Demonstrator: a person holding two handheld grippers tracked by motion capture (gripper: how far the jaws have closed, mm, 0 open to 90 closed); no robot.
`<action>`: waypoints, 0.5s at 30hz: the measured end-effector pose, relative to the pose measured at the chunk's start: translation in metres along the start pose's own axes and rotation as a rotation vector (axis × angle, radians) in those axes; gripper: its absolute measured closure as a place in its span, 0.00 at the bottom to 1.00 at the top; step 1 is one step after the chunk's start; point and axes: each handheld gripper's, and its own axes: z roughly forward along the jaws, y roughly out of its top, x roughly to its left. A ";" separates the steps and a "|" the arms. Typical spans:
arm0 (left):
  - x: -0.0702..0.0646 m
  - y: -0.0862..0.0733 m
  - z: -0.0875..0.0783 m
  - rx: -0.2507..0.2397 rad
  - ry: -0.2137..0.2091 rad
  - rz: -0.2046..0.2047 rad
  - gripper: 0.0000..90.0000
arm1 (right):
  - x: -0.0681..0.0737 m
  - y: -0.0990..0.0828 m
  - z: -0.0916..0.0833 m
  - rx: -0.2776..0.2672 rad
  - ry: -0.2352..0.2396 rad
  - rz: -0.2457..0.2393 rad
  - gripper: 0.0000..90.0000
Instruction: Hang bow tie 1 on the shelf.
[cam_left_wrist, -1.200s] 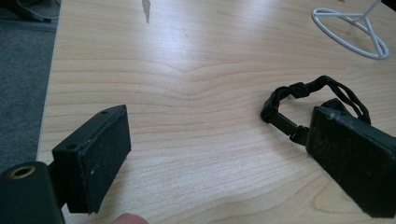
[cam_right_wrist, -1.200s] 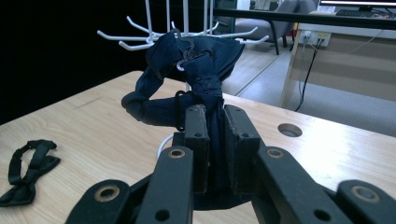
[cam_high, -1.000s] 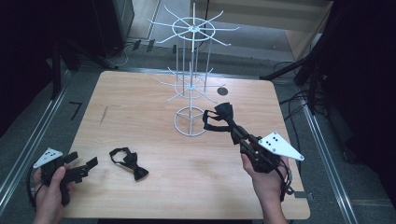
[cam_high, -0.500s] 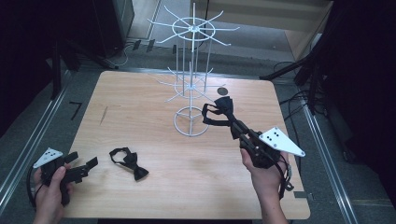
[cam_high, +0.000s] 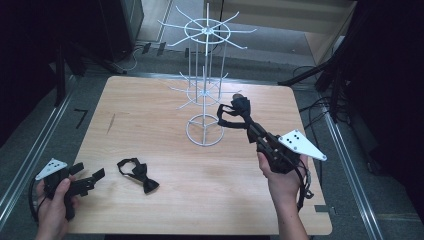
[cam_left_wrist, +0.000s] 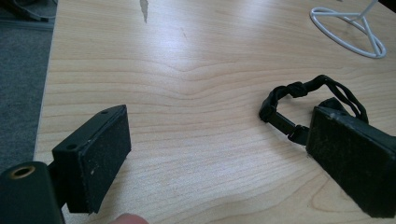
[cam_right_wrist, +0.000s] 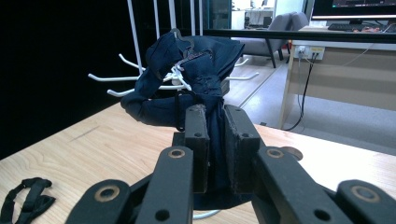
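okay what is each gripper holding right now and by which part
The right gripper is shut on a dark bow tie, pinching its fabric at the lower end. The left gripper holds nothing; its jaws stand open.

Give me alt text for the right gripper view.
The right gripper is shut on a dark blue bow tie, held up against the arms of a white wire rack. A second black bow tie lies on the wooden table.

The left claw (cam_high: 90, 177) sits low at the near left, jaws spread wide, gripped by the left hand (cam_high: 52, 202). The right claw (cam_high: 239, 114) is raised at the right, pointing far-left, jaws nearly closed, right hand (cam_high: 282, 172) behind.
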 end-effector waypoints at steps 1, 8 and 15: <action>0.000 0.000 0.000 0.000 0.000 0.000 0.08 | -0.001 0.000 0.001 -0.001 -0.003 -0.005 0.91; 0.000 0.000 0.000 -0.001 -0.002 -0.001 0.08 | -0.005 0.001 0.008 0.005 -0.005 0.018 0.91; 0.000 0.000 0.000 0.000 -0.004 -0.001 0.08 | -0.007 0.000 0.014 0.009 -0.011 0.027 0.91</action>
